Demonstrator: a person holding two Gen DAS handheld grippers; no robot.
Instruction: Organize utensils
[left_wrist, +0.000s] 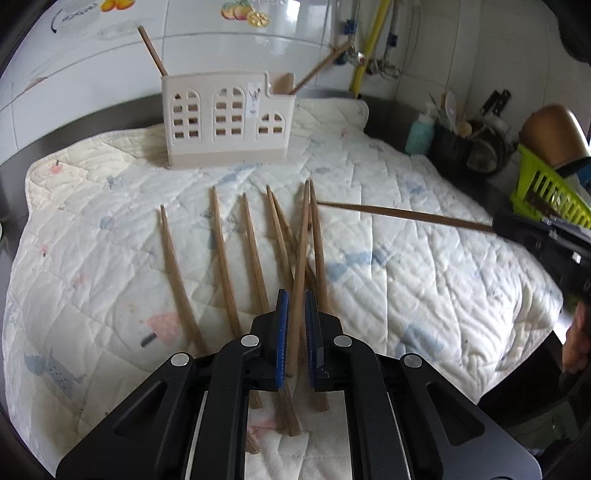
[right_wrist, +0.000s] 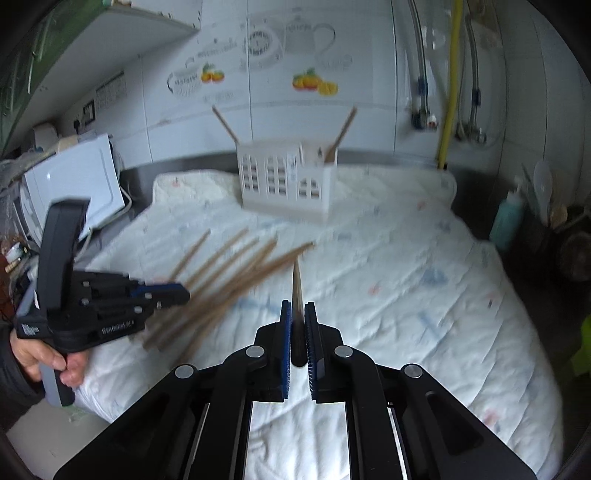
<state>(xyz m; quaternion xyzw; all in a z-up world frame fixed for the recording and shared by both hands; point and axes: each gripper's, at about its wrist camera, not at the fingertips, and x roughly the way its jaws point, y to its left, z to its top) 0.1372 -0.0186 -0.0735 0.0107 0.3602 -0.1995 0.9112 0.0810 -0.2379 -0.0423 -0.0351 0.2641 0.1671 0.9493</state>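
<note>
Several wooden chopsticks (left_wrist: 221, 254) lie fanned out on a white quilted cloth (left_wrist: 424, 280). My left gripper (left_wrist: 294, 295) is shut on one chopstick (left_wrist: 301, 258), its jaws close around the thick end. My right gripper (right_wrist: 298, 306) is shut on another chopstick (right_wrist: 296, 291) and holds it above the cloth; it shows in the left wrist view (left_wrist: 406, 214) pointing left. A cream utensil holder (left_wrist: 225, 122) with arched windows stands at the far side, with two chopsticks (left_wrist: 151, 50) and a wooden spoon (left_wrist: 284, 83) in it.
A teal bottle (left_wrist: 419, 134), dark pots (left_wrist: 480, 147) and a green basket (left_wrist: 550, 195) crowd the right edge. A white appliance (right_wrist: 74, 188) stands at the left in the right wrist view. The tiled wall with pipes (right_wrist: 448, 81) is behind the holder (right_wrist: 286, 181).
</note>
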